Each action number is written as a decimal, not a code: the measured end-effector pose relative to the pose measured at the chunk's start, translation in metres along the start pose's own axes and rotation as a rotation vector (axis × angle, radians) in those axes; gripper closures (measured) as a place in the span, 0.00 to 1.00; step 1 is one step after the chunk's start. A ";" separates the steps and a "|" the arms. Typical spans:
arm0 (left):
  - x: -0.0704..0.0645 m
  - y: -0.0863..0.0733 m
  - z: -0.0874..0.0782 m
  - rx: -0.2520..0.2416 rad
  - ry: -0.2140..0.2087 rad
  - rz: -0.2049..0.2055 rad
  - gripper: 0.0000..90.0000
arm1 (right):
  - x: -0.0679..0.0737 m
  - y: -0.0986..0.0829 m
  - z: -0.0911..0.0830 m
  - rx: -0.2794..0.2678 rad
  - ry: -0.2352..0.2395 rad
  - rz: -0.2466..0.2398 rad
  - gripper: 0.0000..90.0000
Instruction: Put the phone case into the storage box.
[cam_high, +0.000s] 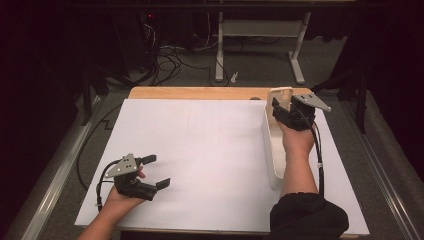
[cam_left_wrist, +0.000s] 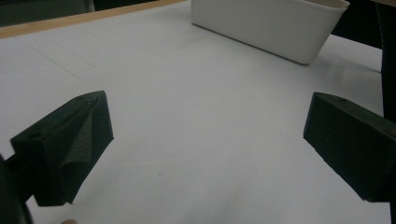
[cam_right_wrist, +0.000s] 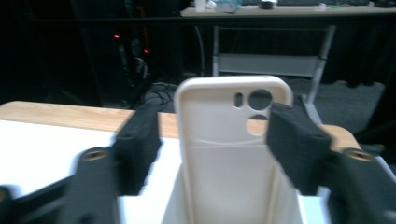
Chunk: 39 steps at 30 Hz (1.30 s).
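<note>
From the high view, the left gripper (cam_high: 154, 172) rests low over the white sheet (cam_high: 200, 150) near the table's front left, jaws spread wide with nothing between them. The right gripper (cam_high: 286, 107) is up at the far right, at the far end of a long white bin (cam_high: 272, 150), with a pale phone case (cam_high: 279, 97) standing upright just in front of it.

The left gripper view adds the bin's (cam_left_wrist: 280, 32) outer wall, well apart from the two wide jaws, and bare sheet (cam_left_wrist: 196, 140) between them.

The right gripper view shows the phone case (cam_right_wrist: 229, 144) closely: camera cut-outs at its top, its lower end inside the bin (cam_right_wrist: 175, 205). The right jaw touches its edge; the left stands slightly off, so a firm grip cannot be told.
</note>
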<state>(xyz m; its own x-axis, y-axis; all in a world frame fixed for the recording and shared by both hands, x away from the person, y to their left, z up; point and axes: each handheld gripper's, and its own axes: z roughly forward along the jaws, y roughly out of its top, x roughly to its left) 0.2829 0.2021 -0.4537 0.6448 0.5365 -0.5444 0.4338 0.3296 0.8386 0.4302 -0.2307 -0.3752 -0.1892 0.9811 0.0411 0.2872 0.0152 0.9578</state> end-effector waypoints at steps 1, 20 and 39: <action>0.000 0.000 0.000 -0.001 0.001 0.001 0.03 | 0.001 0.001 0.000 -0.004 0.012 -0.003 0.49; 0.002 0.002 -0.001 -0.008 0.001 0.000 0.03 | 0.025 0.001 0.024 -0.002 0.089 -0.072 1.00; 0.002 0.003 -0.002 -0.012 0.003 -0.008 0.03 | 0.027 -0.002 0.049 0.054 0.057 -0.121 1.00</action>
<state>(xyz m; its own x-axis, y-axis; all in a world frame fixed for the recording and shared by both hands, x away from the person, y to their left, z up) 0.2844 0.2058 -0.4529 0.6397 0.5362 -0.5507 0.4312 0.3428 0.8346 0.4703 -0.1946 -0.3900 -0.2777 0.9590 -0.0565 0.3089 0.1448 0.9400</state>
